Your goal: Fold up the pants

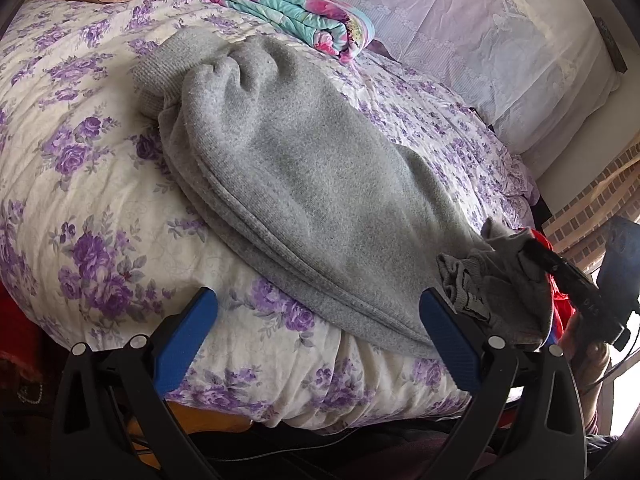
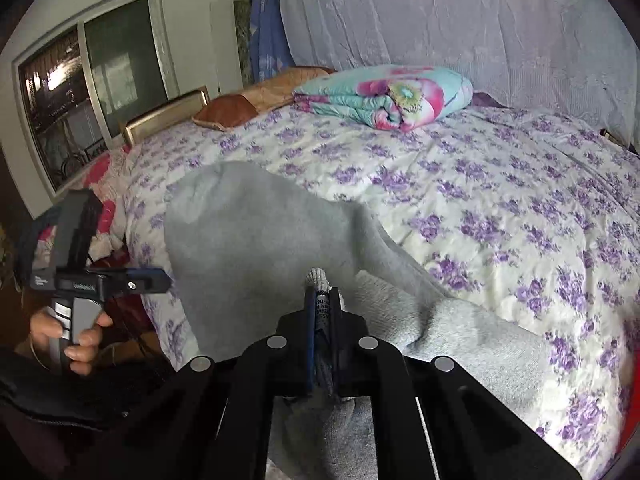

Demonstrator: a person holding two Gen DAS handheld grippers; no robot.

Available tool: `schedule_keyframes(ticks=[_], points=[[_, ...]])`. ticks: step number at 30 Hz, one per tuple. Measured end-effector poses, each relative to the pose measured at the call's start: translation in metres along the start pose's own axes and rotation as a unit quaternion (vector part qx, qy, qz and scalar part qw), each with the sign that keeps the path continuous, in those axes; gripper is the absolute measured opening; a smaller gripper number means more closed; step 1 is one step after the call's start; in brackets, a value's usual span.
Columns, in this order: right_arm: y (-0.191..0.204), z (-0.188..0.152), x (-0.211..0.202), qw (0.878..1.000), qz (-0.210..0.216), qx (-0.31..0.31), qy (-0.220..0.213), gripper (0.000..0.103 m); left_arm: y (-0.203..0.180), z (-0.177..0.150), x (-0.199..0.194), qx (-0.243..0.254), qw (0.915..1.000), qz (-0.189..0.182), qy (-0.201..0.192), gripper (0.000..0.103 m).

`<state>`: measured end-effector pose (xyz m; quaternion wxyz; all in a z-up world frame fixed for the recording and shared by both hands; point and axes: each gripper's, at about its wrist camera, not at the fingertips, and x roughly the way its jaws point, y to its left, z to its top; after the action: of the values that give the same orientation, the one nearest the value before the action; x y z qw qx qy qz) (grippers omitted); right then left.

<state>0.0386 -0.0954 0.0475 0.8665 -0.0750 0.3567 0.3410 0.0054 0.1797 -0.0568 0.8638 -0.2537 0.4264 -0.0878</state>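
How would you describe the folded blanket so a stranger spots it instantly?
Start at the bed with its purple-flowered cover. Near the far side, before the white lace curtain, lies the folded blanket. It alone is turquoise with pink flowers; the pants are plain grey.

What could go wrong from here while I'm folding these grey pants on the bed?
The right gripper is shut on only a small bunch of the grey fleece pants, so the fabric might slip out when pulled. The left gripper is open and holds nothing, so the far end near the ribbed waistband could drag and bunch. The pants lie close to the edge of the purple floral quilt and might slide off.
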Motion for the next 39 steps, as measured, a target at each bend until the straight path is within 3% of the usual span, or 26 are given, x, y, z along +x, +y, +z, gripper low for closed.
schedule_keyframes(ticks=[3,6,8,10,14,18,20,23,25,27,30,31,37,39], points=[[0.020,-0.013,0.019,0.999,0.020,-0.029,0.035,0.006,0.002,0.001,-0.001,-0.008,1.0000,-0.004,-0.002,0.098],[0.027,-0.041,0.055,0.995,0.008,-0.051,0.088,0.007,0.006,0.006,-0.001,-0.025,0.9996,-0.016,-0.002,0.098],[0.032,-0.048,0.051,0.995,0.000,-0.074,0.070,0.009,0.007,0.008,0.000,-0.032,0.9993,-0.020,-0.001,0.098],[0.033,-0.047,0.042,0.995,-0.003,-0.076,0.061,0.019,0.006,0.008,0.000,-0.032,0.9993,-0.019,0.001,0.098],[0.039,-0.046,0.032,0.993,-0.021,-0.102,0.058,0.021,0.005,0.008,0.001,-0.030,0.9994,-0.016,-0.001,0.098],[0.047,-0.047,0.025,0.990,-0.026,-0.124,0.058,0.040,0.004,0.007,0.001,-0.026,0.9996,-0.013,-0.002,0.098],[0.050,-0.046,0.021,0.987,-0.045,-0.143,0.051,0.041,0.004,0.007,0.001,-0.026,0.9995,-0.014,0.000,0.098],[0.052,-0.048,0.027,0.980,-0.086,-0.165,0.066,0.041,0.005,0.008,0.002,-0.028,0.9995,-0.017,0.000,0.098],[0.050,-0.053,0.039,0.976,-0.095,-0.172,0.096,0.046,0.005,0.007,0.001,-0.028,0.9995,-0.017,-0.001,0.098],[0.054,-0.058,0.045,0.971,-0.104,-0.192,0.099,0.047,0.005,0.006,0.001,-0.027,0.9995,-0.017,-0.001,0.098],[0.044,-0.052,0.046,0.976,-0.115,-0.159,0.090,0.018,0.006,0.005,0.000,-0.030,0.9994,-0.020,-0.001,0.098],[0.037,-0.048,0.042,0.982,-0.106,-0.134,0.084,0.013,0.006,0.005,-0.001,-0.032,0.9993,-0.021,0.000,0.098],[0.019,-0.028,0.000,0.983,-0.166,-0.070,-0.027,0.011,0.009,0.004,-0.004,-0.036,0.9990,-0.028,0.002,0.098],[0.019,-0.022,-0.008,0.983,-0.167,-0.052,-0.062,0.011,0.010,0.005,-0.004,-0.040,0.9987,-0.032,0.001,0.098]])
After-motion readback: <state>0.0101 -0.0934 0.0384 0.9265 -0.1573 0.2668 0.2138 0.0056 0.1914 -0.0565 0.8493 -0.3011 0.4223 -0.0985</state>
